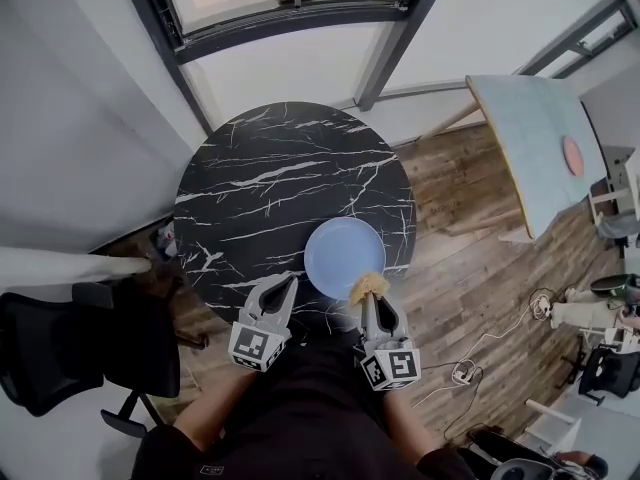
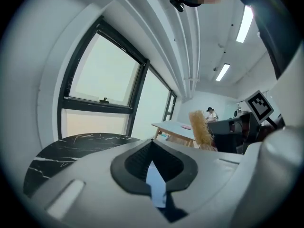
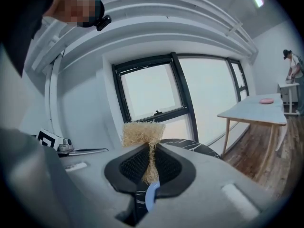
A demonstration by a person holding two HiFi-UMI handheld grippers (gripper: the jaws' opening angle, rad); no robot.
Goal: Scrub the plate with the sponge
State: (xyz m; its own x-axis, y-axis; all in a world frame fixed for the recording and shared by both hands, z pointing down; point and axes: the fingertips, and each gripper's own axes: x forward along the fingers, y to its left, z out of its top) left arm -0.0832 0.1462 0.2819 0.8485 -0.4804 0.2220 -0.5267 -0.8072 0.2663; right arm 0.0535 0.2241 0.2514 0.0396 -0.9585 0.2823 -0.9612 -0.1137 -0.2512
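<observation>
A light blue plate (image 1: 340, 253) lies on the near right part of the round black marble table (image 1: 270, 188). My right gripper (image 1: 368, 298) is shut on a straw-coloured sponge (image 1: 369, 286), which rests over the plate's near rim. In the right gripper view the sponge (image 3: 142, 133) is pinched between the pads, with a sliver of plate (image 3: 151, 197) below. My left gripper (image 1: 289, 280) is at the plate's near left rim with its jaws shut. In the left gripper view a blue strip of plate (image 2: 156, 186) shows in the seam between the pads, and the sponge (image 2: 201, 127) stands to the right.
A black chair (image 1: 60, 353) stands left of the table. A pale wooden table (image 1: 540, 138) with a pink dish (image 1: 572, 155) is at the right. Cables (image 1: 465, 368) lie on the wood floor. A window wall runs behind. A person (image 3: 290, 65) stands far off.
</observation>
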